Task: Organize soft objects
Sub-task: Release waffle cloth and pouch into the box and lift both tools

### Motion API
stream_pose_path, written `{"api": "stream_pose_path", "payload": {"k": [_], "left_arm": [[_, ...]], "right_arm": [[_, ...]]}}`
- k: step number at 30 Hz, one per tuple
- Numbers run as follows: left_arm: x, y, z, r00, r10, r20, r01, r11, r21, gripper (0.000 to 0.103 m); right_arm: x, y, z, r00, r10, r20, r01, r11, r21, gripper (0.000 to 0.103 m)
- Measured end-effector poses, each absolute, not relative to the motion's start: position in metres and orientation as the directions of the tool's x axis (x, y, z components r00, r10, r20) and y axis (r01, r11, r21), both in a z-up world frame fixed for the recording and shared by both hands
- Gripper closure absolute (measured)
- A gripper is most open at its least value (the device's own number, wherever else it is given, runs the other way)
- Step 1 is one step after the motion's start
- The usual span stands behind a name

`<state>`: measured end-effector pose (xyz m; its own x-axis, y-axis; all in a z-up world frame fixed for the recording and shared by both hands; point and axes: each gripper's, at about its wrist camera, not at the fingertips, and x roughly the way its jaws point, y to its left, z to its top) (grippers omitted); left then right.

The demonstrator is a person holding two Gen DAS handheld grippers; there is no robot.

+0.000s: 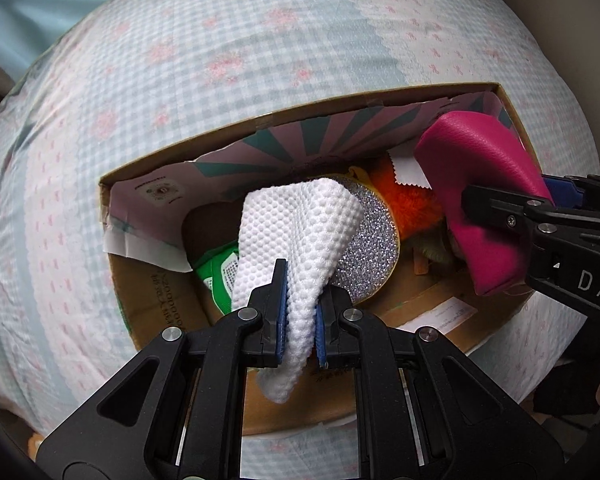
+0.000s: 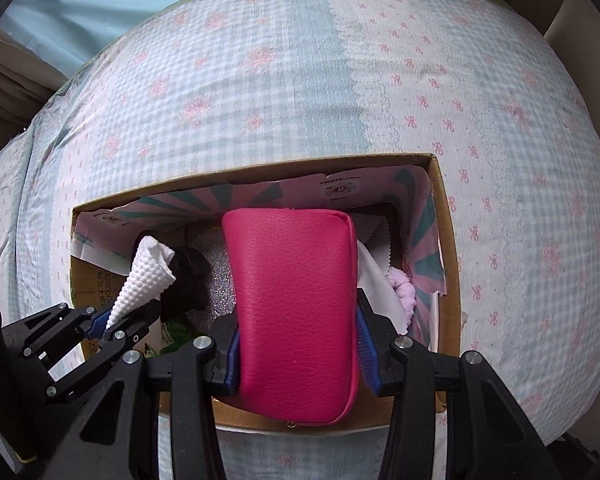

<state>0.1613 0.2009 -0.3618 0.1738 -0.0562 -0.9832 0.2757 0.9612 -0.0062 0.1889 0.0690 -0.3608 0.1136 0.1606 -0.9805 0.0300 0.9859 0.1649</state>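
An open cardboard box (image 1: 152, 300) (image 2: 452, 264) stands on the bed. My left gripper (image 1: 302, 312) is shut on a white bumpy cloth (image 1: 300, 232) and holds it over the box's left half; it also shows in the right wrist view (image 2: 112, 326) with the cloth (image 2: 144, 280). My right gripper (image 2: 298, 344) is shut on a pink leather pouch (image 2: 296, 312) over the box's right half; in the left wrist view it (image 1: 496, 208) grips the pouch (image 1: 480, 184). Inside lie a silver glitter disc (image 1: 370, 248), orange fluff (image 1: 404, 204) and a green packet (image 1: 220, 276).
The bed is covered by a blue-and-white checked sheet with pink bows (image 2: 340, 80). The box is lined with pink and teal striped paper (image 1: 308, 136). A white fabric swatch (image 2: 374, 280) and pale pink fluffy thing (image 2: 404, 292) lie at the box's right side.
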Motion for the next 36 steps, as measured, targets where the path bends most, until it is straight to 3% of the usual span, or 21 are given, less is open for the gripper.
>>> {"api": "stream_pose_path", "payload": {"k": [4,5,6,7,8,9,15,26,36], "left_arm": [[0.161,0.197,-0.373,0.147,-0.066,-0.987,0.297,0.955,-0.020,0.093],[0.162,0.195,-0.373,0.144,-0.068,-0.987,0.306,0.952,-0.020,0.087],[0.162,0.193,-0.373,0.143,-0.074,-0.987,0.316,0.949,-0.026,0.059],[0.162,0.192,-0.372,0.141,-0.081,-0.987,0.320,0.947,-0.033,0.035],[0.163,0.192,-0.371,0.130,-0.091,-0.987,0.321,0.946,-0.045,0.000],[0.163,0.192,-0.371,0.117,-0.102,-0.988,0.320,0.945,-0.060,0.000],[0.150,0.195,-0.359,0.166,-0.115,-0.979,0.322,0.945,-0.057,0.000],[0.137,0.209,-0.329,0.220,-0.117,-0.968,0.276,0.960,-0.053,0.000],[0.111,0.212,-0.255,0.325,-0.101,-0.940,0.187,0.982,-0.040,0.000]], "right_arm": [[0.191,0.066,-0.364,0.099,0.165,-0.981,0.044,0.984,0.170,0.058],[0.192,0.066,-0.364,0.095,0.170,-0.981,0.045,0.984,0.175,0.053],[0.192,0.066,-0.363,0.097,0.180,-0.979,0.044,0.982,0.185,0.049],[0.192,0.065,-0.361,0.110,0.184,-0.977,0.046,0.981,0.190,0.032],[0.192,0.064,-0.358,0.125,0.186,-0.975,0.049,0.980,0.193,0.009],[0.192,0.063,-0.355,0.131,0.189,-0.973,0.050,0.979,0.197,0.001],[0.183,0.057,-0.344,0.146,0.122,-0.982,0.073,0.988,0.134,0.000],[0.161,0.054,-0.320,0.181,0.159,-0.971,0.063,0.983,0.173,0.000],[0.132,0.034,-0.213,0.321,0.194,-0.927,-0.051,0.981,0.188,0.000]]}}
